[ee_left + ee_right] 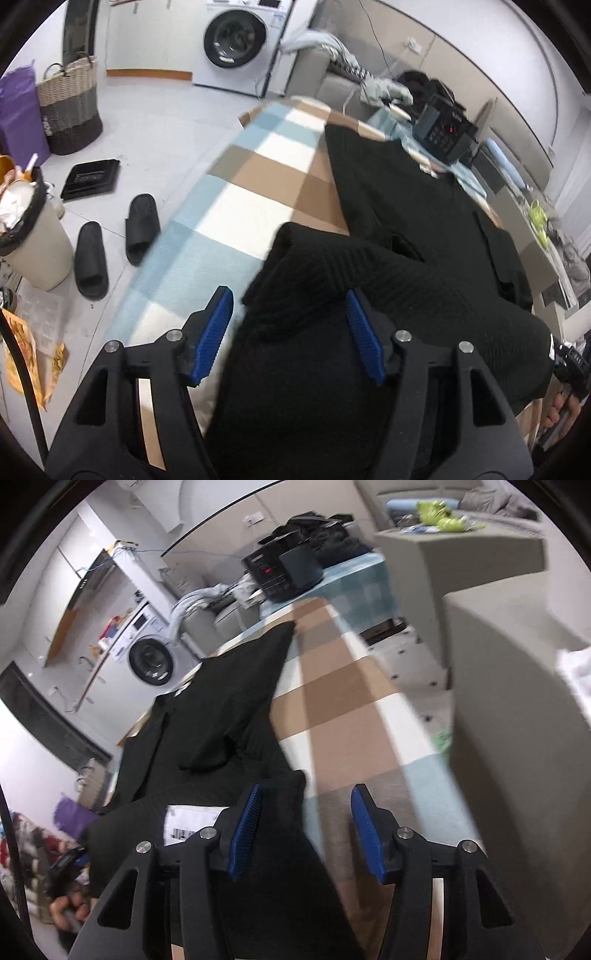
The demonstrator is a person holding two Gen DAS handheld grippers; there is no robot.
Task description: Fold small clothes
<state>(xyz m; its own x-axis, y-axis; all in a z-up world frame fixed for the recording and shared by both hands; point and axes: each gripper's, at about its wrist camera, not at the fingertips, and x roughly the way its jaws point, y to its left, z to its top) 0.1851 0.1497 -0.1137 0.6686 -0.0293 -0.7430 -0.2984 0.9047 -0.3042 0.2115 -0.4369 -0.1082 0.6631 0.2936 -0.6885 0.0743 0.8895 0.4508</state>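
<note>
Even, diffuse indoor light, no hard shadows or glare. Heavy fisheye bowing plus black vignette at corners in both views. Motion blur strongest right side of right wrist view; black garment (406, 229) reads as near-featureless dark, only faint ribbing visible.

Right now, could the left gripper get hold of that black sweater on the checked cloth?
Probably yes. The left gripper is open, and a fold of the black sweater already lies between its blue fingers; nothing blocks it.

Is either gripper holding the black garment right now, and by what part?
Neither: left gripper and right gripper are open over the black garment's near edge.
</note>
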